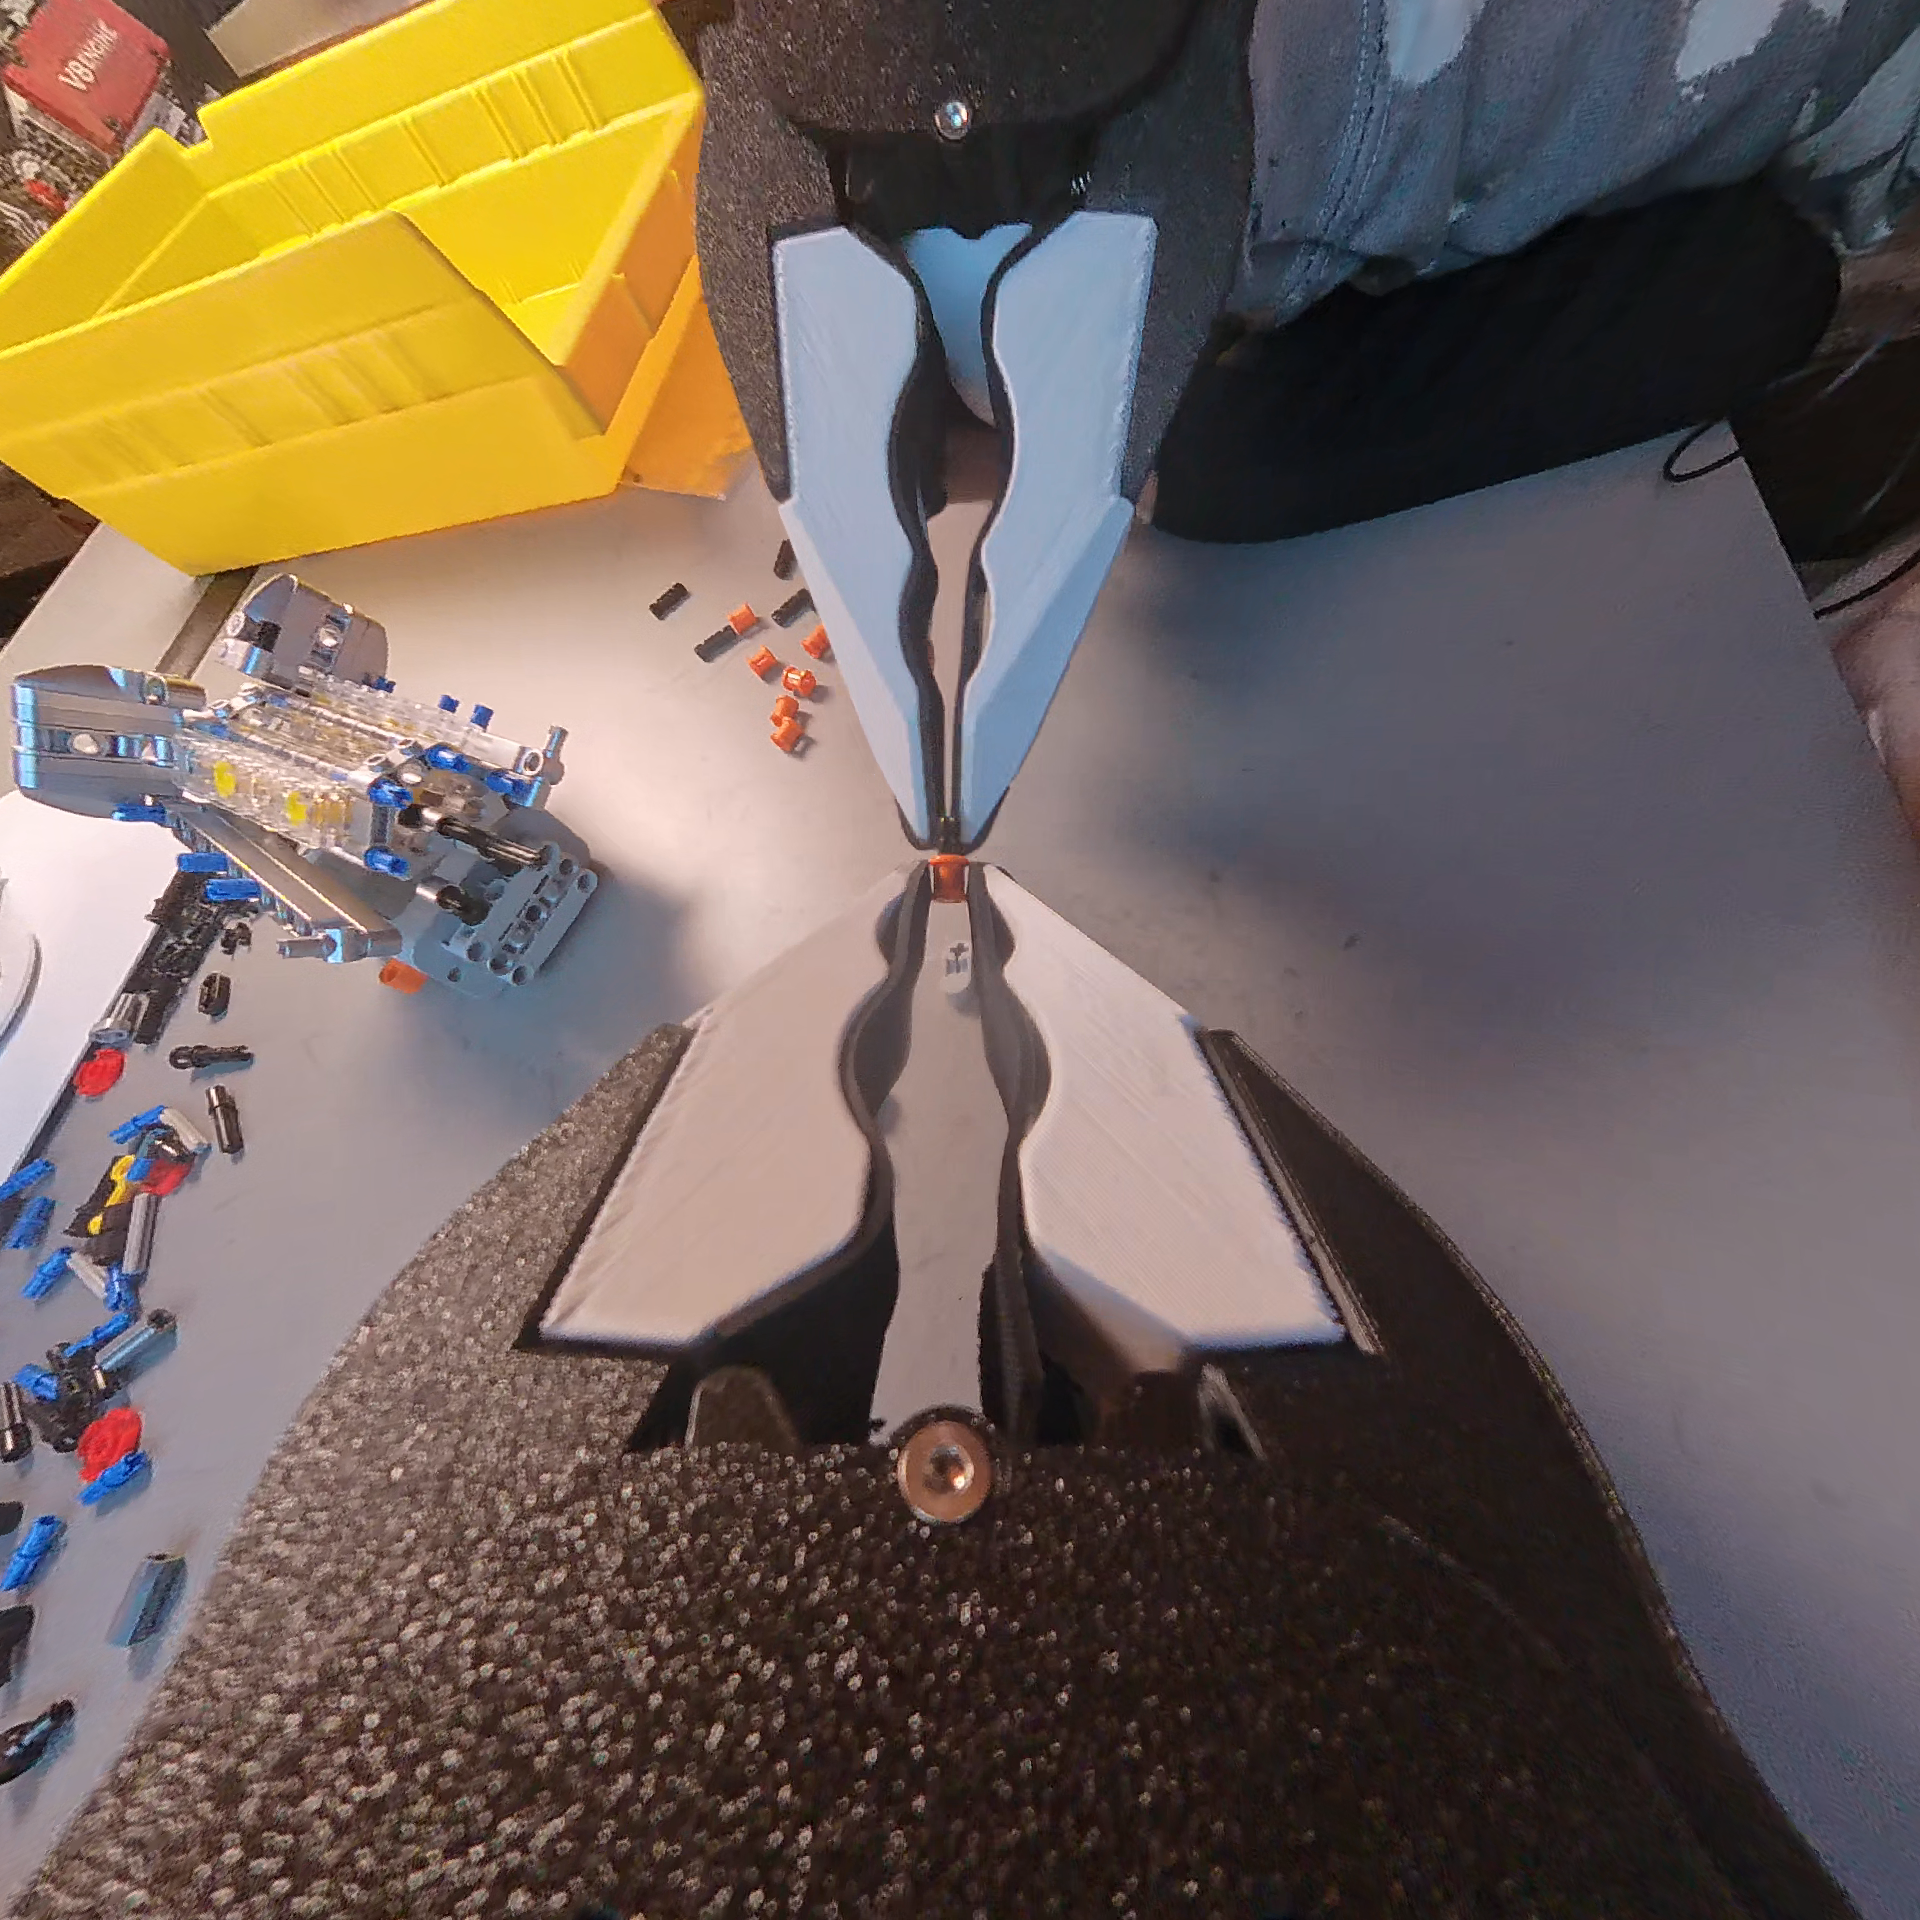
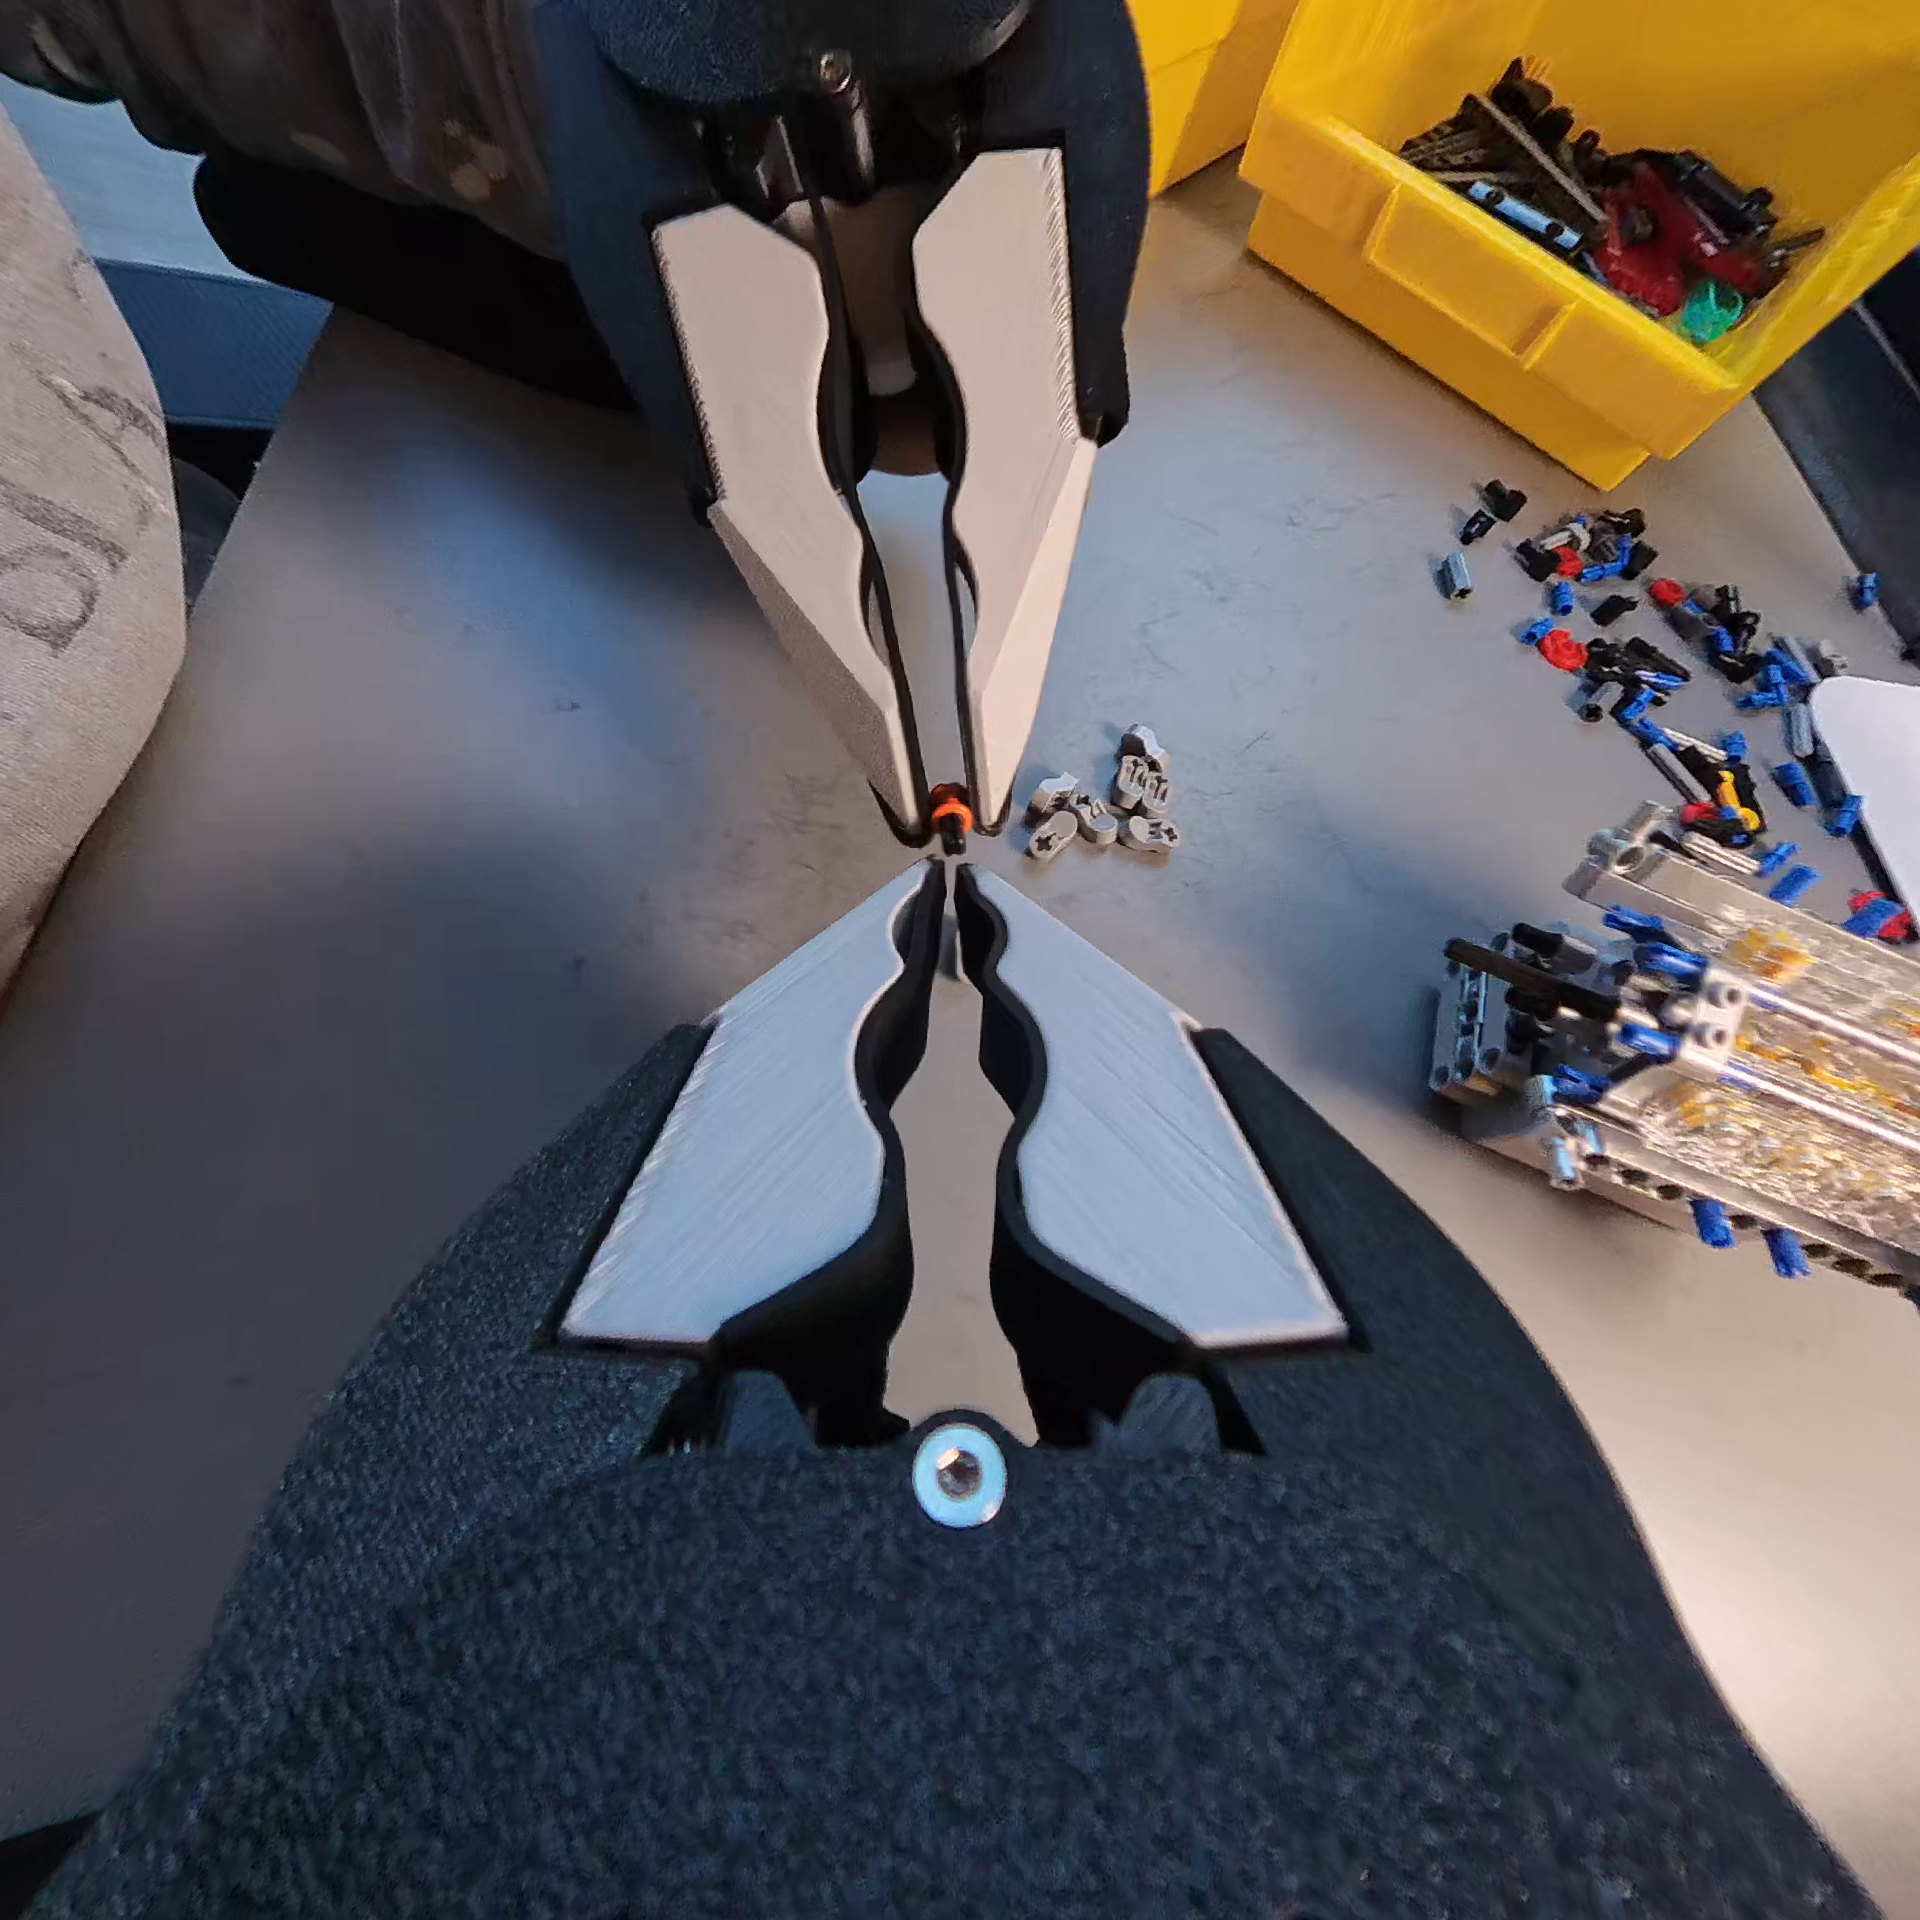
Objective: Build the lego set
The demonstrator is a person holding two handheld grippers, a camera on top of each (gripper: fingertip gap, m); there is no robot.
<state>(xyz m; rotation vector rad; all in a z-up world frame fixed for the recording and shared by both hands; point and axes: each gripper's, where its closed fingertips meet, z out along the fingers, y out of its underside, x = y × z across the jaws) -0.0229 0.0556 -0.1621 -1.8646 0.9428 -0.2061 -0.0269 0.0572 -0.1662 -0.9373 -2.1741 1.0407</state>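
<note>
My left gripper [image 1: 948, 883] is shut on a small orange bush [image 1: 948, 876] at its fingertips, held above the grey table [image 1: 1403, 831]. My right gripper [image 2: 948, 875] faces it tip to tip and is shut on a thin black pin [image 2: 949, 828]. The pin's end meets the orange bush [image 2: 945, 798]. In the right wrist view the left gripper [image 2: 948, 816] comes in from the top. In the left wrist view the right gripper [image 1: 948, 826] comes in from the top. A small grey piece [image 1: 954, 961] shows in the gap behind the bush; I cannot tell whether it is held.
A grey and blue brick model [image 1: 312, 790] [image 2: 1714, 1060] lies on the table. Yellow bins [image 1: 312, 343] [image 2: 1558, 260] stand at the back, one holding parts. Loose orange bushes [image 1: 790, 686], grey pieces [image 2: 1101, 816] and blue and black pins [image 2: 1662, 644] are scattered. A person's torso [image 1: 1558, 156] is close behind. The grippers are tip to tip, or close to it.
</note>
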